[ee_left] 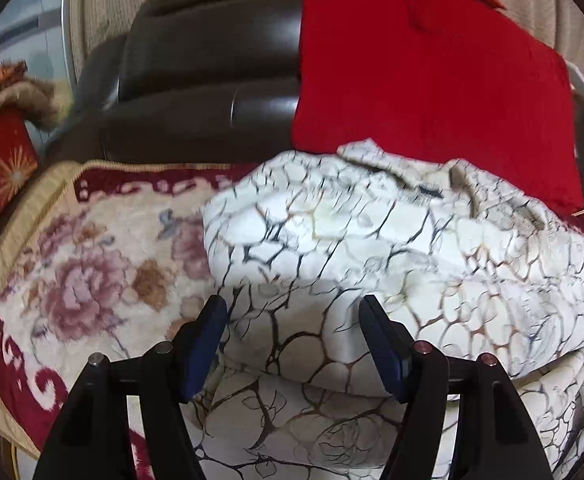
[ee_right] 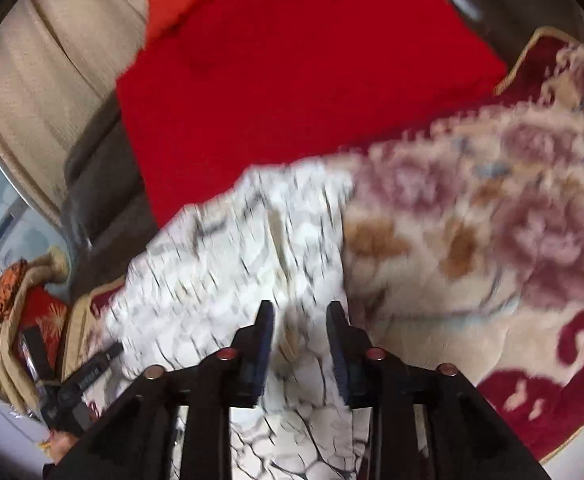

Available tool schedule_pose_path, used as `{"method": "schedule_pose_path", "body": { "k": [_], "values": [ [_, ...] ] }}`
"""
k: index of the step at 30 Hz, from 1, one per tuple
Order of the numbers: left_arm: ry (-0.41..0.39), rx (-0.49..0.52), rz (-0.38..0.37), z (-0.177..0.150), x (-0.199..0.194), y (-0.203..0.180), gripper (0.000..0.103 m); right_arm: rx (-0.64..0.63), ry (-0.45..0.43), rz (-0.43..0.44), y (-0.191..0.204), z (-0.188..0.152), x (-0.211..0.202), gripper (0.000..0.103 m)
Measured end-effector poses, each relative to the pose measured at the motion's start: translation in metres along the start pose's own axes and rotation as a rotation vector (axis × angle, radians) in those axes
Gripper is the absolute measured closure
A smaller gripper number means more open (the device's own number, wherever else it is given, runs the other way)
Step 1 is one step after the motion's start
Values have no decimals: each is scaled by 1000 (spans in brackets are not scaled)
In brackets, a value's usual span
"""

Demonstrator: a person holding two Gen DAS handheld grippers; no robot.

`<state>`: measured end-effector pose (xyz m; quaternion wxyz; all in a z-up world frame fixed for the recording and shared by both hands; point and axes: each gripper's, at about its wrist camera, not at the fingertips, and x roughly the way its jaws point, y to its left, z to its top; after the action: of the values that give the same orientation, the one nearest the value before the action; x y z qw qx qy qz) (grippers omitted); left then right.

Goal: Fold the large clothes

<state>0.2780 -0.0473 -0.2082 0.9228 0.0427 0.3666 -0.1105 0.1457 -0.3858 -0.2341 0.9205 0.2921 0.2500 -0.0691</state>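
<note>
Left gripper (ee_left: pixel 293 312) fingers spread over white patterned garment (ee_left: pixel 371 240); right gripper (ee_right: pixel 299 316) fingers spread too, nothing pinched; floral blanket (ee_left: pixel 92 260) underneath.

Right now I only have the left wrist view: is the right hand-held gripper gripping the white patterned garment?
Observer: No. The right hand-held gripper is open over the white patterned garment, and its pads are not pinching cloth.
Operator: Which part of the garment is it over?
Observer: Its edge next to the floral blanket, which lies uncovered on that side.
Operator: Can you see my left one from there?
Observer: Yes. The left hand-held gripper shows at the garment's opposite edge.
</note>
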Motion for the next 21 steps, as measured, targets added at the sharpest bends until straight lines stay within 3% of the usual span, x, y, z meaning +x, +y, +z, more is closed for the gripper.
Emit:
{"method": "schedule_pose_path", "body": {
  "k": [1, 2, 5, 7, 10, 12, 15, 21],
  "values": [
    [-20, 6, 0, 0, -4, -2, 34, -9, -39, 33, 8, 1, -5, 26],
    [-41, 20, 7, 0, -8, -5, 33, -32, -72, 62, 15, 2, -7, 23],
    [-86, 82, 61, -1, -16, -18, 18, -199, -79, 49, 55, -3, 4, 24],
    [-82, 107, 70, -3, -14, -22, 18, -270, -64, 53, 74, -9, 17, 25],
    [-14, 129, 90, -7, 0, -24, 18, -320, 0, -5, 85, -17, 44, 32],
    [35, 123, 92, -12, 11, -21, 18, -333, 92, -73, 81, -26, 69, 36],
    [24, 117, 85, -11, 10, -19, 18, -332, 236, -143, 71, -37, 100, 39],
    [-46, 106, 80, -6, -5, -20, 18, -362, 150, -132, 78, -36, 90, 39]
  ]
}}
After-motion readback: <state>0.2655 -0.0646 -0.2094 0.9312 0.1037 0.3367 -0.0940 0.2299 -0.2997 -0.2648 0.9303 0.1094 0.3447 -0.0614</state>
